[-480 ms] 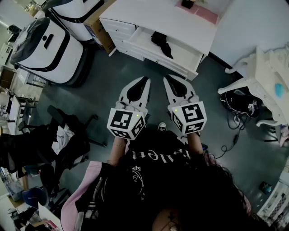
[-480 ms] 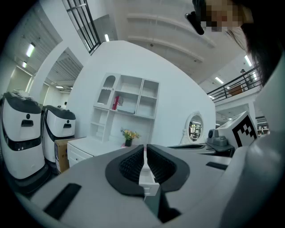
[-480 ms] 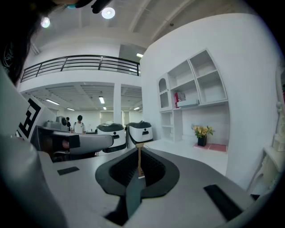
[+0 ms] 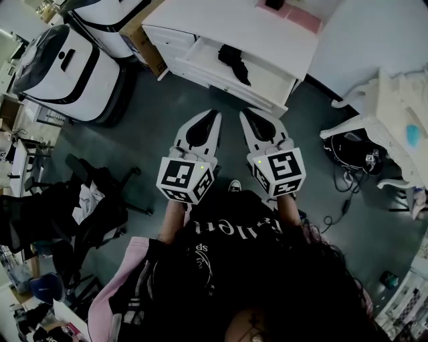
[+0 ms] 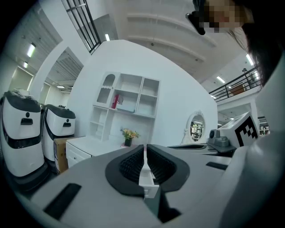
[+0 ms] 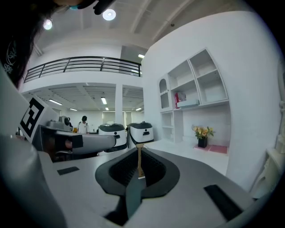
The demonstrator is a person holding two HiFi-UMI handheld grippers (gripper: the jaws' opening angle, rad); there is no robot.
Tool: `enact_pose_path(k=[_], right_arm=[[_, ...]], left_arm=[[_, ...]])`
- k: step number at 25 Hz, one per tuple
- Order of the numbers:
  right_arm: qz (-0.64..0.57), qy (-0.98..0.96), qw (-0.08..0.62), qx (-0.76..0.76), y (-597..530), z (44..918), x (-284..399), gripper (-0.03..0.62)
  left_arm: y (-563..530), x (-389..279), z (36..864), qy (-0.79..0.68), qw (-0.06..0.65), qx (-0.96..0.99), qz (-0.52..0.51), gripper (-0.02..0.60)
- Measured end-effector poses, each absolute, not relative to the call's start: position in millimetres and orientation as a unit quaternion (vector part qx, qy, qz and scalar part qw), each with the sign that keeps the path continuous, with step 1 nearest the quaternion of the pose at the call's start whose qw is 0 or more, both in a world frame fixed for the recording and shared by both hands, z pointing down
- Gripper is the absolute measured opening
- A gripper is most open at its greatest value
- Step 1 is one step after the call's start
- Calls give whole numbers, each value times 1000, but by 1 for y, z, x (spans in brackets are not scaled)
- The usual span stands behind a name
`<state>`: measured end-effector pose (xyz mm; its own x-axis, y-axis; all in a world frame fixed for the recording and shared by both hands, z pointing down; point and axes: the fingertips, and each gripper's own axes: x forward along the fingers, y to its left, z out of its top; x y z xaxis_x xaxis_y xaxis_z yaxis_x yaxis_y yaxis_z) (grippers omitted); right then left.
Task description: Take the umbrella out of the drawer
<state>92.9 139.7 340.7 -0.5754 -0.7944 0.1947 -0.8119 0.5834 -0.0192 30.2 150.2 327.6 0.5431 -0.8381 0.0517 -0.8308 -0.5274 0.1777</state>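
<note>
Both grippers closed and empty, short of the open drawer.

The left gripper (image 4: 215, 115) (image 5: 145, 148) and right gripper (image 4: 245, 113) (image 6: 139, 147) are held side by side in front of the person, each with its jaws pressed together and nothing between them. The black folded umbrella (image 4: 234, 61) lies inside the pulled-out white wooden drawer (image 4: 270, 78) of the white dresser (image 4: 227, 20), apart from both grippers. Compared with half a second before, the grippers keep the same closed pose, the umbrella has not moved, and only the view has shifted slightly.
</note>
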Motion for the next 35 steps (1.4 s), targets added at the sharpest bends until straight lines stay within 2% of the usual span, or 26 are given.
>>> enact_pose_path(k=[10,21,35], right_arm=[[72,-896,83,430,133,356,105,54],[88,-887,91,444,72,374,90,54],[103,-872,107,466,-95,383,-29,54]], left_arm=[[148,50,341,-486,103,868,-10,29],[86,24,358,-479,111,871,-1,31],[-90,-81,350,-435,95,895,1,29]])
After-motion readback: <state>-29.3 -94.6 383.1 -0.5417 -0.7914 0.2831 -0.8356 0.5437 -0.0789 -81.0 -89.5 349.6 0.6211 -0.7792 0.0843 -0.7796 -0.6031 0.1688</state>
